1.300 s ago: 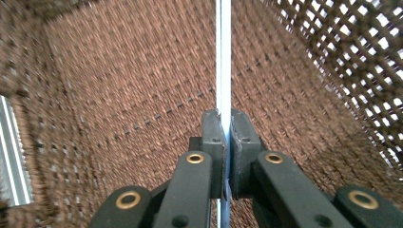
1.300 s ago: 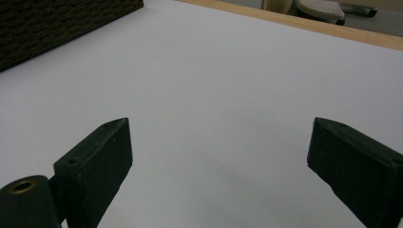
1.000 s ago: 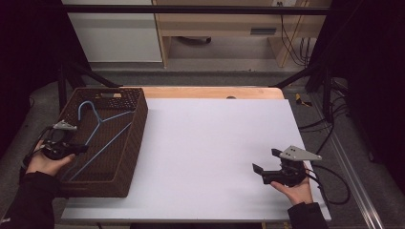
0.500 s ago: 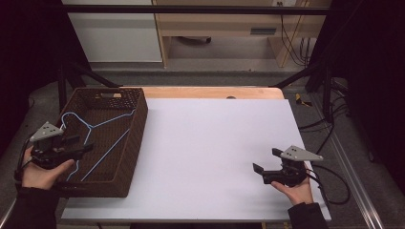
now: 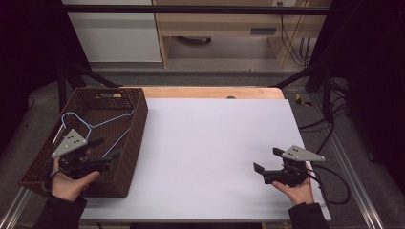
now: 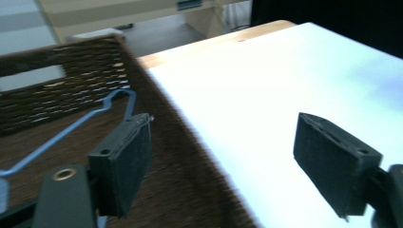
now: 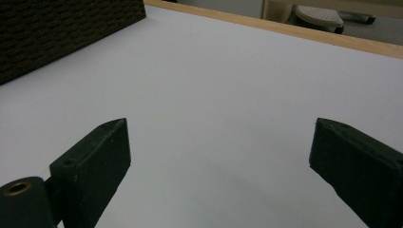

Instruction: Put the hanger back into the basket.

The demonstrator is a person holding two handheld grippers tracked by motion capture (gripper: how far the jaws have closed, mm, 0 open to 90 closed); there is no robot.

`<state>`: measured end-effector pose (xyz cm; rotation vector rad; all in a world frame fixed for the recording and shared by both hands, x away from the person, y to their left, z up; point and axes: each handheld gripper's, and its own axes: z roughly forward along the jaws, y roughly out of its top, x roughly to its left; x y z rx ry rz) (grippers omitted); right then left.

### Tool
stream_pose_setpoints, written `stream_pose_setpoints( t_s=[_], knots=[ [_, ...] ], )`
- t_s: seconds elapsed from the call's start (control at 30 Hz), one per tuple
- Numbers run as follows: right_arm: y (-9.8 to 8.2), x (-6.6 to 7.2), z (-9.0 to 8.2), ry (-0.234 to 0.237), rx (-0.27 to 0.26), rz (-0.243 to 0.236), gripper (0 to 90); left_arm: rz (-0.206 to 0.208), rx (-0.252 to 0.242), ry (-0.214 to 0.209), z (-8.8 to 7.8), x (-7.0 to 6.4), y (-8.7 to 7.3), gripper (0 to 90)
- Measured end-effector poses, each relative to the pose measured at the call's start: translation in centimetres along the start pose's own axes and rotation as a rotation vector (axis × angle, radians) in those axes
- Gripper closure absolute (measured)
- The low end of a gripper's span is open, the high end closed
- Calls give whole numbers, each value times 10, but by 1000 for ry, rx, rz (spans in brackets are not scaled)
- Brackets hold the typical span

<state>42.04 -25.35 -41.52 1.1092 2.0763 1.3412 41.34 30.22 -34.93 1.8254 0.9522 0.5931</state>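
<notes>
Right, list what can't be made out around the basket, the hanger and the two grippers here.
- Blue hanger: in the high view the left gripper and hand cover its near end; in the left gripper view one jaw hides part of it.
- Wicker basket: its floor is too dark in the high view; in the left gripper view its weave is blurred and cut off by the frame.
- Right gripper: open; the hand hides its underside.

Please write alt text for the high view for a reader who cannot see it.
A person's left claw, open and holding nothing, hovers over a brown wicker basket holding a blue wire hanger. The right claw, also open, rests on the white table.
</notes>
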Motion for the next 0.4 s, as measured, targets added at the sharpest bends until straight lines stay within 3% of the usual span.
stream_pose_setpoints(
  t_s=[0.1, 0.4],
  knots=[
    [0, 0, 0, 2, -3, 1, 65, 17, -6, -45, 13, -17, -5, 145],
    [1, -1, -3, 1, -17, 2, 61, 49, 29, -98, 34, -38, -15, 113]
  ],
)
